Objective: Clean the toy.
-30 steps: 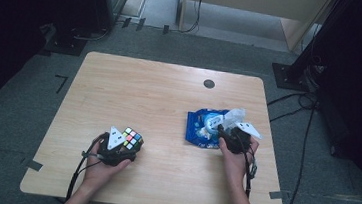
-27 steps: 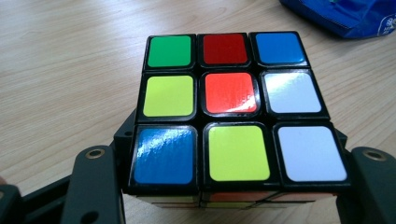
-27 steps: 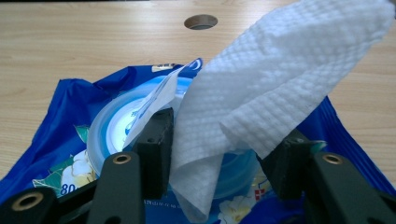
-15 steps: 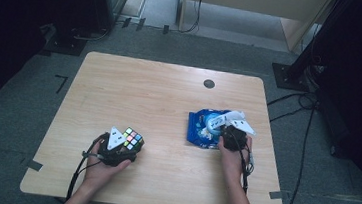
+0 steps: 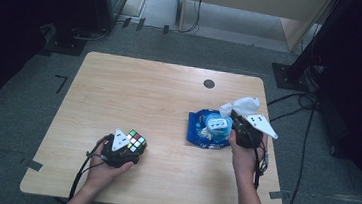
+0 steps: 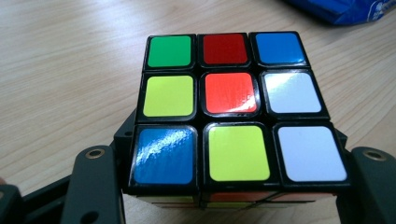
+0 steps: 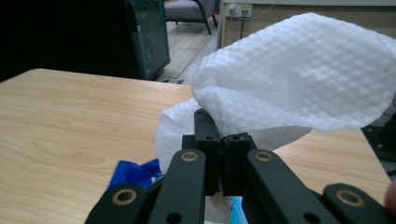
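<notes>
A scrambled Rubik's cube [image 5: 135, 141] [image 6: 229, 112] rests on the table's near left part, with my left gripper [image 5: 123, 149] shut on its sides. Its top face shows green, red, blue, yellow, orange and white stickers. At the right, a blue wet-wipe pack [image 5: 209, 130] lies on the table. My right gripper [image 5: 240, 122] [image 7: 219, 154] is shut on a white wipe [image 5: 240, 106] [image 7: 299, 88], which it holds above the pack; the wipe's lower end runs down towards the pack's opening [image 5: 217, 124].
The wooden table [image 5: 139, 93] has a round dark cable hole [image 5: 209, 83] near its far edge. Cables [image 5: 289, 100] lie on the floor to the right, and dark stands flank the table. A blue pack edge [image 6: 345, 9] shows in the left gripper view.
My right gripper has pulled the white wipe higher and a little to the left, out of the blue pack. The left gripper and the cube have stayed still.
</notes>
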Available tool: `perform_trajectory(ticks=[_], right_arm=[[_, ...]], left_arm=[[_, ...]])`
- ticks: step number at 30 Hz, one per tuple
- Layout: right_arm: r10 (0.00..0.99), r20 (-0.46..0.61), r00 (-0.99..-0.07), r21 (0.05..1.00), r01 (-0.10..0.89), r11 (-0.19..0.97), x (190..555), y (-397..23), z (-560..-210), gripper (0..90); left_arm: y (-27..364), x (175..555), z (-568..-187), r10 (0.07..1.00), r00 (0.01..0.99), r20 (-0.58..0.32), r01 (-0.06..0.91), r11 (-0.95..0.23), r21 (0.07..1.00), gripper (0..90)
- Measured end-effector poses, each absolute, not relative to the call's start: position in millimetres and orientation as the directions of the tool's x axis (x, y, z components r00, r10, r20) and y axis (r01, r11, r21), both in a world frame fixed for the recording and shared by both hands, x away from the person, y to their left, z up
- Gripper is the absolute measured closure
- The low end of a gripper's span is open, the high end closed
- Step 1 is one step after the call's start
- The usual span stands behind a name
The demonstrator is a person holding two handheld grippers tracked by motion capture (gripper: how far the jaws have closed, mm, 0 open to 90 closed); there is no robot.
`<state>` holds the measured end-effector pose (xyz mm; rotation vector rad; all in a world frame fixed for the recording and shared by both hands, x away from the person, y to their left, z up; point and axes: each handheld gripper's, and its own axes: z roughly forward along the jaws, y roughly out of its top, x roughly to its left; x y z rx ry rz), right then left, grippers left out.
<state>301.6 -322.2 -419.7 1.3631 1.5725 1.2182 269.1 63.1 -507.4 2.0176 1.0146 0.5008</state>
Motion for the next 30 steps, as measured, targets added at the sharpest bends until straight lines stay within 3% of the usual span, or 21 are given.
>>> perform_trajectory(ticks=[16, 23, 30], right_arm=[[0.916, 0.091, -0.390, 0.956, 0.293, 0.030, 275.1, -266.6, -421.9, 88.9], [0.903, 0.110, -0.416, 0.954, 0.299, 0.021, 270.1, -259.1, -431.3, 88.8], [0.878, 0.156, -0.452, 0.951, 0.310, -0.010, 262.8, -254.1, -435.4, 88.6]], left_arm=[[58.0, 271.7, -515.3, 0.795, 0.606, 0.020, 0.507, -0.406, 0.760, 33.7], [58.5, 272.2, -516.0, 0.796, 0.605, 0.013, 0.512, -0.401, 0.760, 33.4], [57.0, 267.3, -515.5, 0.793, 0.606, 0.058, 0.522, -0.452, 0.724, 28.7]])
